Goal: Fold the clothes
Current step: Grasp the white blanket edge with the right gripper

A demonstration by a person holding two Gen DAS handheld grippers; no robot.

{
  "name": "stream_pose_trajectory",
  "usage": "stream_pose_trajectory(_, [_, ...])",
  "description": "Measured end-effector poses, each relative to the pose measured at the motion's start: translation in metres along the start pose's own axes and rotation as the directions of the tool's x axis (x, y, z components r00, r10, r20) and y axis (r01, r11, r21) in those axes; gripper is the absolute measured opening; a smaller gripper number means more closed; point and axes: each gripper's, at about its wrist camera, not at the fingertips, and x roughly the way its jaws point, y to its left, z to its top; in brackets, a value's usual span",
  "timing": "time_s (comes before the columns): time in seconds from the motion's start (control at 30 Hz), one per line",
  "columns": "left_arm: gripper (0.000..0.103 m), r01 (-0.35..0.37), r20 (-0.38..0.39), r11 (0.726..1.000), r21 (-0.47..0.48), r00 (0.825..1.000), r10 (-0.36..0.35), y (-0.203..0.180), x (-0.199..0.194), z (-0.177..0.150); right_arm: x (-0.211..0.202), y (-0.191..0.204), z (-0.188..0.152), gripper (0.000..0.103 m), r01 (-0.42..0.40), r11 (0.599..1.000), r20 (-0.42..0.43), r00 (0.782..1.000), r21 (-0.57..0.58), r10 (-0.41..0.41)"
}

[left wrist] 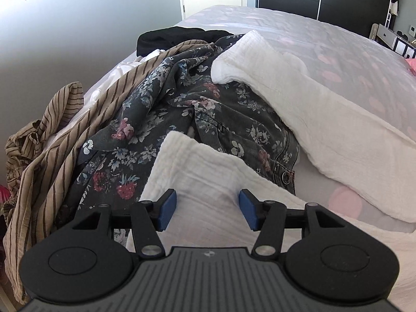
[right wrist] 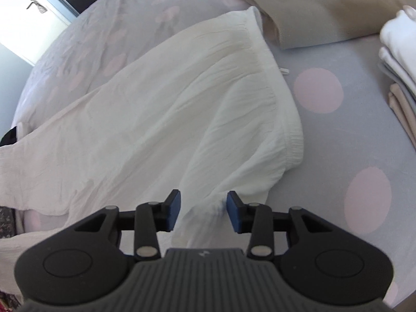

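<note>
White crinkled trousers lie spread on the bed. In the left wrist view one leg end point(left wrist: 205, 171) lies under my left gripper point(left wrist: 208, 209), which is open just above the cloth, and the other leg point(left wrist: 312, 104) runs up the right. In the right wrist view the trousers' waist part point(right wrist: 182, 109) fills the middle, with the elastic waistband point(right wrist: 283, 96) at the right. My right gripper point(right wrist: 202, 212) is open, with a raised fold of the white cloth point(right wrist: 205, 215) between its pads.
A pile of unfolded clothes lies left of the trousers: a dark floral garment point(left wrist: 169, 104), a tan striped one point(left wrist: 52, 156), a black one point(left wrist: 169, 39). Folded clothes point(right wrist: 400, 59) are stacked at the right. A beige pillow point(right wrist: 325, 5) lies beyond. The bedsheet point(right wrist: 351, 135) is grey with pink dots.
</note>
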Motion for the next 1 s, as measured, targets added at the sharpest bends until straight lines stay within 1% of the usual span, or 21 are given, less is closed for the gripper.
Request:
stream_pose_trajectory(0.1, [0.052,0.007,0.003,1.0,-0.006,1.0,-0.007,0.002,0.0,-0.001,-0.006,-0.015,0.007,0.042,-0.019,0.997,0.022,1.0,0.08,0.017])
stream_pose_trajectory(0.17, [0.052,0.009,0.001,1.0,-0.013,1.0,-0.009,0.003,0.001,-0.001,-0.012,-0.03,0.006,0.042,-0.009,0.988,0.034,0.999,0.153,0.003])
stream_pose_trajectory(0.2, [0.052,0.01,0.0,1.0,-0.016,1.0,-0.01,0.004,0.001,0.0,-0.013,-0.035,0.006,0.042,0.006,0.985,0.036,0.999,0.175,-0.013])
stream_pose_trajectory(0.3, [0.052,0.011,0.0,1.0,-0.017,1.0,-0.011,0.003,0.0,0.0,-0.013,-0.052,0.009,0.041,0.081,0.973,0.048,0.995,0.218,-0.093])
stream_pose_trajectory(0.4, [0.052,0.013,-0.001,1.0,-0.024,1.0,-0.013,0.005,0.001,0.0,-0.009,-0.07,0.012,0.031,0.135,0.952,0.047,0.987,0.275,-0.154])
stream_pose_trajectory(0.53, [0.052,0.011,-0.003,1.0,-0.025,1.0,-0.011,0.005,0.002,0.001,-0.004,-0.089,0.017,0.028,0.187,0.929,0.041,0.977,0.32,-0.21])
stream_pose_trajectory(0.57, [0.053,0.009,-0.003,1.0,-0.025,1.0,-0.009,0.005,0.002,0.002,-0.003,-0.092,0.017,0.028,0.203,0.924,0.042,0.973,0.324,-0.228])
stream_pose_trajectory(0.7, [0.053,-0.002,-0.004,1.0,-0.02,1.0,0.002,0.003,0.004,0.003,0.009,-0.096,0.018,0.026,0.283,0.912,-0.002,0.955,0.296,-0.296])
stream_pose_trajectory(0.73, [0.053,-0.006,-0.004,1.0,-0.018,1.0,0.006,0.002,0.005,0.004,0.011,-0.096,0.017,0.026,0.3,0.909,-0.013,0.951,0.287,-0.31])
stream_pose_trajectory(0.77, [0.054,-0.009,-0.005,1.0,-0.016,1.0,0.009,0.001,0.006,0.004,0.014,-0.094,0.017,0.026,0.302,0.914,-0.024,0.951,0.27,-0.307])
stream_pose_trajectory(0.83, [0.054,-0.016,-0.006,1.0,-0.013,1.0,0.016,0.0,0.007,0.005,0.021,-0.087,0.016,0.026,0.284,0.936,-0.041,0.959,0.208,-0.282])
stream_pose_trajectory(0.9, [0.055,-0.021,-0.007,1.0,-0.011,1.0,0.02,-0.001,0.009,0.006,0.026,-0.075,0.016,0.026,0.257,0.954,-0.031,0.966,0.156,-0.255])
stream_pose_trajectory(0.97, [0.056,-0.026,-0.008,1.0,-0.008,1.0,0.025,-0.002,0.01,0.007,0.023,-0.062,0.02,0.026,0.21,0.969,0.007,0.977,0.128,-0.212])
stream_pose_trajectory(1.0, [0.056,-0.028,-0.007,1.0,-0.004,1.0,0.028,-0.003,0.011,0.007,0.021,-0.056,0.022,0.026,0.174,0.977,0.022,0.984,0.121,-0.178])
